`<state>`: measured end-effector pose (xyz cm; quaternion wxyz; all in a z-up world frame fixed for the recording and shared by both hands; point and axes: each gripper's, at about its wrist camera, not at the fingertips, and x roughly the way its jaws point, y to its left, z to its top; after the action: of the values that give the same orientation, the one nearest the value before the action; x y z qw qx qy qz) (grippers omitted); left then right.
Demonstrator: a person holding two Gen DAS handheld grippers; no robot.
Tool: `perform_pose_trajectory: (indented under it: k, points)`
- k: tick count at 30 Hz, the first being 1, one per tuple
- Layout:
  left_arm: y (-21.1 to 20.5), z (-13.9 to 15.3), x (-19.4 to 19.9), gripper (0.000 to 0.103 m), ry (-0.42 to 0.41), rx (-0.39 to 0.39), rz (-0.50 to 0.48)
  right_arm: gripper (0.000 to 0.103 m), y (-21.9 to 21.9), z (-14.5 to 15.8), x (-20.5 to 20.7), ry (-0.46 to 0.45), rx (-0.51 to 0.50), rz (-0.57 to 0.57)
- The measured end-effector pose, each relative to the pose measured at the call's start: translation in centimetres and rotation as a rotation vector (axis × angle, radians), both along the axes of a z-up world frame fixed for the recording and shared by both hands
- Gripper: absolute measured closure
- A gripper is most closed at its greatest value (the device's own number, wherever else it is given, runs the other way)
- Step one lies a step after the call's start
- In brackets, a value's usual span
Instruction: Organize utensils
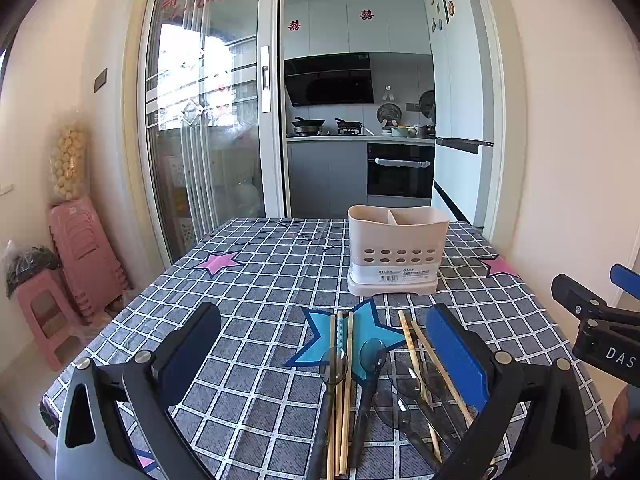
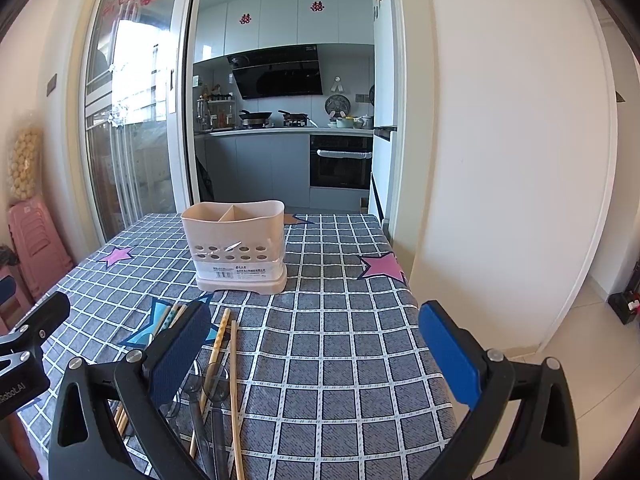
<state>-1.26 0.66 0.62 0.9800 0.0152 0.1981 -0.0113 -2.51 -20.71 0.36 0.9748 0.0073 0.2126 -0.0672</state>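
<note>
My left gripper is spread wide, its blue pads far apart, and it holds nothing. It hangs above the near part of the counter, which wears a grey checked cloth with stars. Between its fingers lie the utensils: a few wooden chopsticks side by side over a blue star, two smoky clear spoons with dark handles beside them, and further right another pair of chopsticks crossing more clear spoons. The right finger looks to sit close over that second pair, but I cannot tell if it touches.

My right gripper is just as wide open and empty, hanging above bare cloth near the right edge of the counter. Its left finger sits beside the chopsticks and the spoons, which lie under and just right of it.

The beige utensil holder stands upright further back on the counter, well apart from both grippers. It has a divider across the top, rows of round holes low on its wall and a label on its base. From the right wrist view the holder is ahead and to the left. Through its holes I see something pale, too small to name.
</note>
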Motion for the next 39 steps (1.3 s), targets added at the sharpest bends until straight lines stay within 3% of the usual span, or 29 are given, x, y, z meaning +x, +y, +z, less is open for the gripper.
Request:
perform_pose_trajectory:
  k: [39]
  points:
    - [0.48,-0.76,0.42,0.000,0.029,-0.003,0.005,0.000,0.41,-0.31,0.13,0.015,0.004,0.009]
